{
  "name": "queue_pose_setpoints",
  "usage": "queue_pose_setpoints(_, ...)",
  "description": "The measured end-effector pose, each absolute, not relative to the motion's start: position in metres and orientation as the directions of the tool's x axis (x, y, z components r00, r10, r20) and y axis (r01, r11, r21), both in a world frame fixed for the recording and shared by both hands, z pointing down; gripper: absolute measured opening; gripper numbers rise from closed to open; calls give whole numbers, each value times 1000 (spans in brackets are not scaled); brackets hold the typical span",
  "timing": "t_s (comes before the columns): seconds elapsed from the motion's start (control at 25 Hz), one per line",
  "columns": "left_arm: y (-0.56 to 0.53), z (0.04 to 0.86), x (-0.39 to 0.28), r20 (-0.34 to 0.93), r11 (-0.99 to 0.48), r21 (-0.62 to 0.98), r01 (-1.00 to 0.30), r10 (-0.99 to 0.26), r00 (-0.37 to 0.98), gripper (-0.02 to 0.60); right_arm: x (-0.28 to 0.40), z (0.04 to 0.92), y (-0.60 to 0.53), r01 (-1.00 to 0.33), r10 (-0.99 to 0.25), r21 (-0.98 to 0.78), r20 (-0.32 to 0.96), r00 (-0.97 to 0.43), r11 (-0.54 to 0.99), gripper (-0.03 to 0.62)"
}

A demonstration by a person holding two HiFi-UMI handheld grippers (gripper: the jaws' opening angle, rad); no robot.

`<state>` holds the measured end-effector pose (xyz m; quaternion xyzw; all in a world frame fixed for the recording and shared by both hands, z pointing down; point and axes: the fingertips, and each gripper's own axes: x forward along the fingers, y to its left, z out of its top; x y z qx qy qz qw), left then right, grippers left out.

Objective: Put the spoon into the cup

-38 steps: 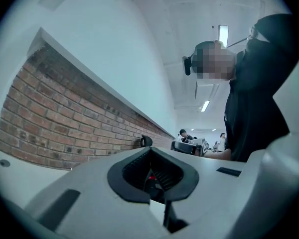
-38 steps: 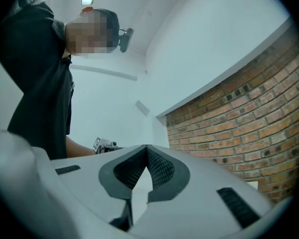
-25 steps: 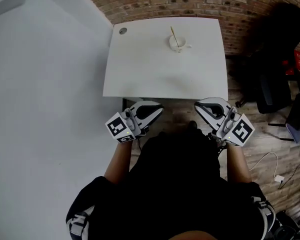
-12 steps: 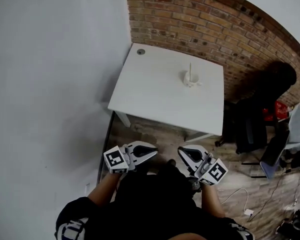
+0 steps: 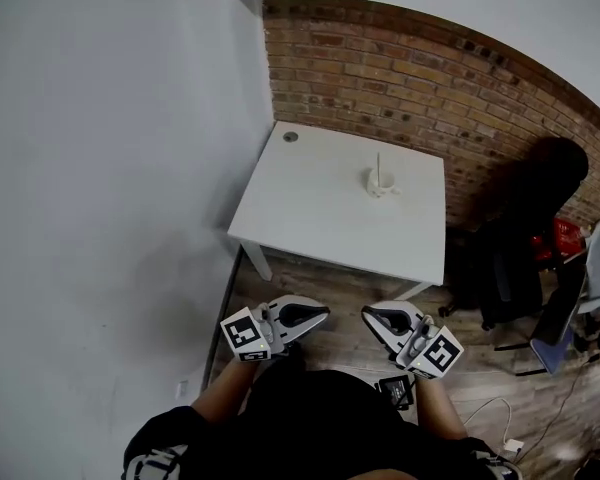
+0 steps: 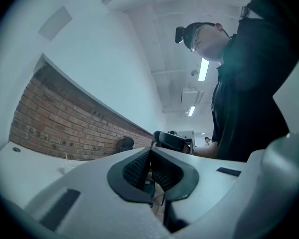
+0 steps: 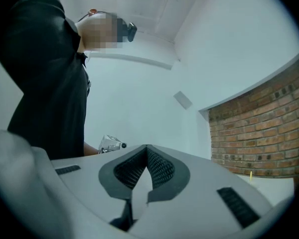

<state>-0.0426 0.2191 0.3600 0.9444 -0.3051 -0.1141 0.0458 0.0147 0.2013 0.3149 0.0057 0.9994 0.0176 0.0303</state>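
Task is judged done as far as can be seen. In the head view the cup (image 5: 383, 186) is seen standing on the white bench (image 5: 310, 208), close to the far edge and right of the middle, toward the far right corner. The spoon (image 5: 378, 164) is seen standing in the cup, handle up and roughly upright; the bowl end is hidden inside. Nothing else is seen on the bench except a small round grommet (image 5: 290, 137) at the far left corner.

The left gripper (image 5: 316, 315) and the right gripper (image 5: 376, 318) are held low in front of the person's body, over the wooden floor (image 5: 330, 288), off the near edge of the bench and well apart from the cup. Neither is aimed at the cup.

In the left gripper view the jaws are clenched, ribbed pads (image 6: 139, 164) pressed together, nothing between them. In the right gripper view the jaws are likewise clenched on nothing, pads (image 7: 159, 167) meeting at the tip. Both gripper views are tilted up toward ceiling and wall.

The brick wall (image 5: 410, 73) is seen behind the far edge, a dark chair (image 5: 510, 268) beside the right edge.

Left to do: nothing is judged to remain for the spoon; no further placing step is shown as needed.
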Motion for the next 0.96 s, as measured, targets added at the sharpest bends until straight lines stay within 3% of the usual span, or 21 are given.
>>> queue_pose_setpoints(0.28,238,371,27,-177,-819,209,-534,-569,803,17,69,357,223,8,8,-21,-1,-1000,1000,6)
queue_pose_setpoints(0.6,241,368,41,-176,-791,173,-587,-611,772,17,92,346,229,-27,-26,23,-44,-999,999,6)
queue_pose_setpoints(0.96,249,382,72,-133,-824,203,-529,-558,819,17,100,352,242,2,5,56,-61,-998,998,6)
